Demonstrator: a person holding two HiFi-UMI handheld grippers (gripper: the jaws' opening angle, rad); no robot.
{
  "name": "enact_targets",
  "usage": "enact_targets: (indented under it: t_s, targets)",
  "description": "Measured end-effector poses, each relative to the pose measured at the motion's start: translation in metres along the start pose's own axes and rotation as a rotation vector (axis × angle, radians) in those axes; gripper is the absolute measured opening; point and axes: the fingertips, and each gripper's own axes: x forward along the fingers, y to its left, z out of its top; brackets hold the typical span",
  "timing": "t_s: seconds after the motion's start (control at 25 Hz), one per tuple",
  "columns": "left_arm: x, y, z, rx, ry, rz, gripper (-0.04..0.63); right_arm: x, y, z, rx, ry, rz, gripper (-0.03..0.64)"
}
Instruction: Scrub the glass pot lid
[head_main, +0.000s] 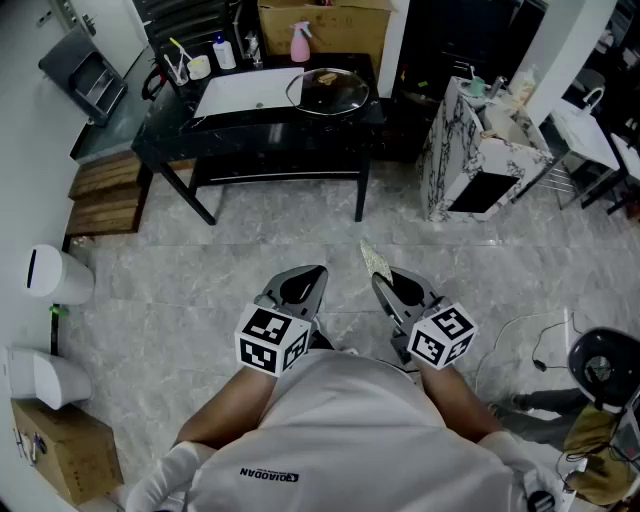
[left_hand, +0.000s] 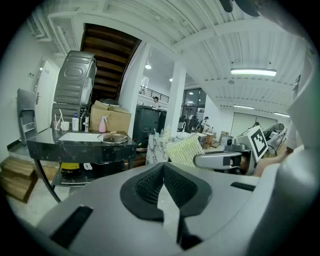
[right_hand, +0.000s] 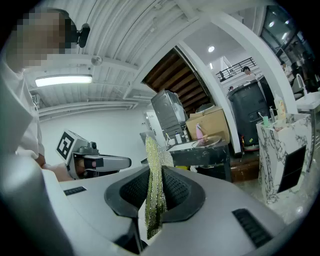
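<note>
- Gripping a thin yellow-green glittery scouring pad (right_hand: 154, 200) on edge, the right gripper (right_hand: 154, 172) presses its black ribbed jaws against both faces of the pad, at the lower centre of the right gripper view.
- The left gripper (left_hand: 162, 167) is fully closed, jaw against jaw, with nothing between them.
- Both grippers sit side by side at the lower centre of the head view, over a grey marbled floor (head_main: 200, 300).
- The round glass pot lid (head_main: 328, 90) lies flat at the upper centre of the head view. It is on the right end of a black table (head_main: 170, 125), just beside a white rectangular panel (head_main: 245, 95) and well apart from both grippers.
</note>
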Motion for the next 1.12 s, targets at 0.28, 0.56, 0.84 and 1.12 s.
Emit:
enact_targets:
  t_s: [0.28, 0.56, 0.84, 1.12]
  targets:
    - [0.000, -0.004, -0.001, 0.001, -0.005, -0.003, 0.015, -0.003, 0.001, -0.001, -0.008, -0.003, 0.000, 0.084]
    - [-0.003, -0.010, -0.001, 0.011, -0.008, 0.005, 0.014, -0.011, 0.001, -0.002, -0.006, -0.015, -0.002, 0.084]
    - [0.000, -0.011, -0.009, -0.143, 0.011, -0.037, 0.014, -0.012, 0.006, 0.002, 0.023, -0.037, 0.027, 0.086]
    - [0.003, -0.013, -0.011, -0.116, 0.015, -0.014, 0.015, -0.017, -0.003, -0.001, 0.048, -0.042, 0.030, 0.086]
